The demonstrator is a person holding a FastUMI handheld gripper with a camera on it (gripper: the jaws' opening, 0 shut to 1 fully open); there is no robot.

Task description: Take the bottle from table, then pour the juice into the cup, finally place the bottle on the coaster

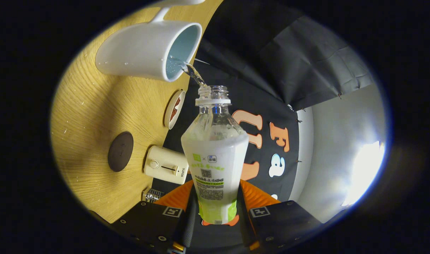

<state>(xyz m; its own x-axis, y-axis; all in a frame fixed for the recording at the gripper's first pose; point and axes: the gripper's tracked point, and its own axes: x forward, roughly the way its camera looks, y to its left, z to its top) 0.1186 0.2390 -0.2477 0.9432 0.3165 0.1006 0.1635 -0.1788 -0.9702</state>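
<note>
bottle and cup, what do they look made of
Bottle, held between the tongs: looks like clear thin plastic, see-through at the neck, with a printed label wrap. Cup: probably glazed ceramic, smooth glossy white outside, pale blue inside, thick rim.

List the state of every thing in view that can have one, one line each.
hand-held gripper: shut on the bottle, both fingers pressing its lower body.
bottle: uncapped, tipped, pouring, liquid still inside.
stream: running from the bottle's mouth into the cup.
cup: on the table, taking the pour.
dark coaster: bare.
small appliance: on the table, untouched.
</note>
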